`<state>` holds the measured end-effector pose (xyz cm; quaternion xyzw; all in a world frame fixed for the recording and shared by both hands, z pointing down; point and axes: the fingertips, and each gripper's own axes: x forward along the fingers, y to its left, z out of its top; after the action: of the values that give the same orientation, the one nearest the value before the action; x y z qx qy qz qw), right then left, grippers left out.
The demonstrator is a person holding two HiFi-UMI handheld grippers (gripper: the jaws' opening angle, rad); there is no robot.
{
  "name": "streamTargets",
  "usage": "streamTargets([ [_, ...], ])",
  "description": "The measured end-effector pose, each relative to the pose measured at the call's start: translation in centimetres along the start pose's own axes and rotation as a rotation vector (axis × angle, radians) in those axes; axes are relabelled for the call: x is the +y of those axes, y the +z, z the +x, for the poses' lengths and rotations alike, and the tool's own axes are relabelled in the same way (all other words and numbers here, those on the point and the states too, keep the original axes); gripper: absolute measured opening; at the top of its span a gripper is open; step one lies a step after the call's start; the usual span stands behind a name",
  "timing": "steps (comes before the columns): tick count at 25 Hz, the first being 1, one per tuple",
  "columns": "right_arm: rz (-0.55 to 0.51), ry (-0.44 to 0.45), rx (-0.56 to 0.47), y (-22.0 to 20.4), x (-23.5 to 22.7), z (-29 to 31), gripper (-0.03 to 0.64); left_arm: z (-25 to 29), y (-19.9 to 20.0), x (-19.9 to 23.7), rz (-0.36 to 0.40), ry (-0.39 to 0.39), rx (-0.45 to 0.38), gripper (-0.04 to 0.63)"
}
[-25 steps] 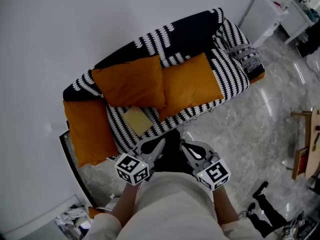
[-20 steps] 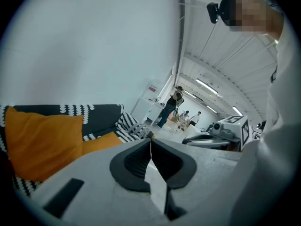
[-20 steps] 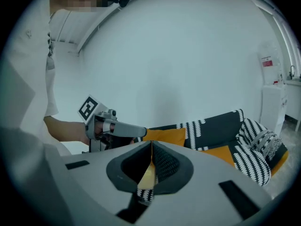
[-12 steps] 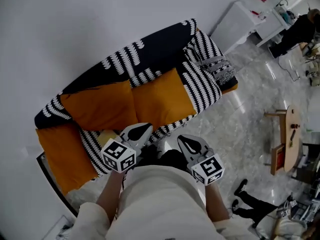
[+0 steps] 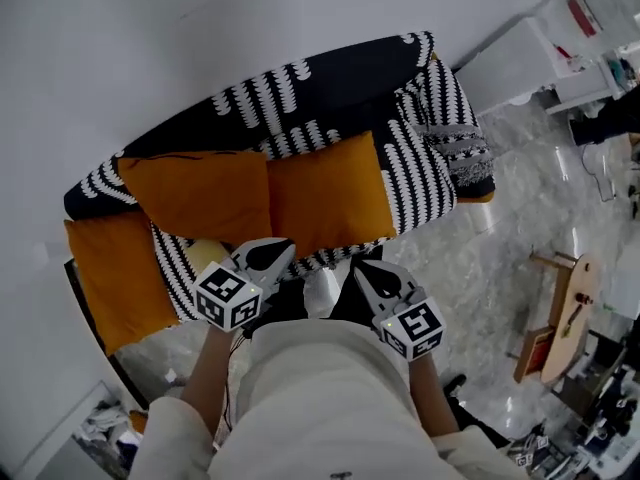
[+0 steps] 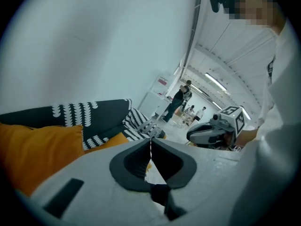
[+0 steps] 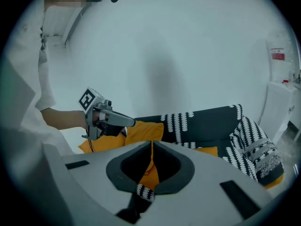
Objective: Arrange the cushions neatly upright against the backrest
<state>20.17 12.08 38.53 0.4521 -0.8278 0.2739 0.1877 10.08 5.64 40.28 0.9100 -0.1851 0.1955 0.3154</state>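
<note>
Left tongs [image 5: 268,252]: closed, empty, near front edge of sofa [image 5: 340,83].
Right tongs [image 5: 372,272]: closed, empty.
Orange cushions [image 5: 205,196]: two, side by side against the backrest, 12 o'clock of tongs.
Third orange cushion [image 5: 112,273]: sofa end, 9 o'clock.

Right gripper [image 7: 152,144] fills the lower frame, jaws shut tip to tip, nothing between them. Just past the tips, at 12 o'clock of them, an orange cushion [image 7: 145,131] leans on the backrest of a black-and-white patterned sofa [image 7: 211,121], which runs out to 3 o'clock. A second orange cushion [image 7: 207,150] shows low at 4 o'clock. Left gripper [image 7: 123,121] at 9 o'clock, marker cube [image 7: 87,99] on top, held by a bare forearm [image 7: 63,118]. White sleeve [image 7: 26,74] at 10 o'clock. Plain pale wall [image 7: 178,46] behind. White cabinet [image 7: 282,102] at the 3 o'clock edge.
</note>
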Motion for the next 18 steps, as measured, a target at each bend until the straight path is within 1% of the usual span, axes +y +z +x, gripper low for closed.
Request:
streamTargets([
  [3,-0.08,0.112,0.039,0.7,-2.7,0.7,0.011,2.0,0.8,1.8,-0.069,0.138,-0.026,0.014],
  [5,-0.128,0.206,0.063,1.1,-4.3,0.6,0.011,3.4,1.3,1.8,-0.119,0.217,-0.05,0.014],
  [8,-0.163,0.344,0.101,1.4,-7.0,0.4,0.011,5.8,1.0,1.0,-0.196,0.317,-0.07,0.014],
  [12,-0.213,0.457,0.177,0.5,-11.2,1.4,0.011,9.1,-2.4,0.8,-0.272,0.424,-0.015,0.014],
  [14,-0.21,0.507,0.219,-0.3,-12.5,1.9,0.011,10.4,-4.4,0.7,-0.329,0.46,0.0,0.014],
  [15,-0.2,0.534,0.239,-0.8,-13.0,2.1,0.011,11.1,-5.4,0.7,-0.371,0.465,-0.009,0.014],
  [18,-0.18,0.591,0.296,-2.6,-14.0,3.4,0.011,13.2,-8.1,1.7,-0.5,0.462,-0.093,0.017],
])
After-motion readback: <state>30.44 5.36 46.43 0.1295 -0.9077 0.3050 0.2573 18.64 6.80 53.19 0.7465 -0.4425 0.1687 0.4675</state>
